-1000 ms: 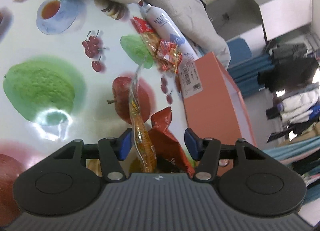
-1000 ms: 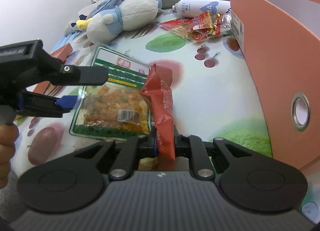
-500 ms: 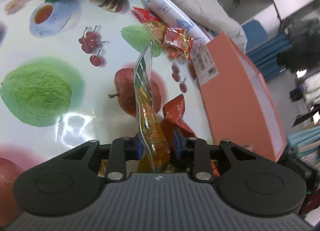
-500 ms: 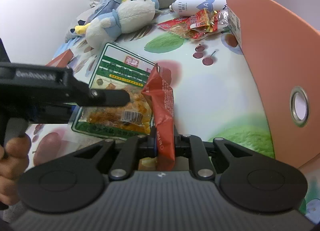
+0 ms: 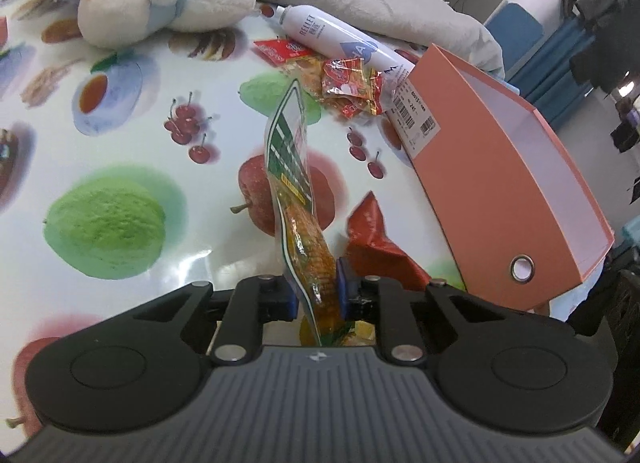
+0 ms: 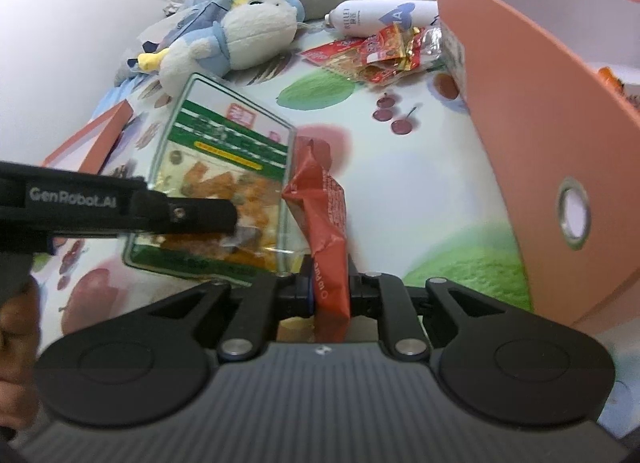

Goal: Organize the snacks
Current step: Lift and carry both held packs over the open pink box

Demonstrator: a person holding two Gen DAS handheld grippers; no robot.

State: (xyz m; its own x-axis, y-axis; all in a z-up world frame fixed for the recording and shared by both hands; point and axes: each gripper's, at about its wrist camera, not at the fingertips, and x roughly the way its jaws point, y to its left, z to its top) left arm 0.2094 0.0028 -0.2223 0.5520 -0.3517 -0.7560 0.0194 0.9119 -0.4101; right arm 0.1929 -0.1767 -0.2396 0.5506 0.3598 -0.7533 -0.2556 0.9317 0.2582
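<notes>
Two snack packets (image 5: pixel 304 239) (image 6: pixel 329 223), both gripped

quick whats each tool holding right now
left tool: jaws have just been closing, now shut on the green-and-clear snack bag, lifted on edge.
right tool: shut on the red snack packet.

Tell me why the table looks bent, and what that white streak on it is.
Both wrist views use fisheye lenses, so the fruit-print tablecloth and orange box bow outward. Left wrist view: the streak beside the printed green fruit is glare. Right wrist view: the left gripper looks soft and blurred.
</notes>
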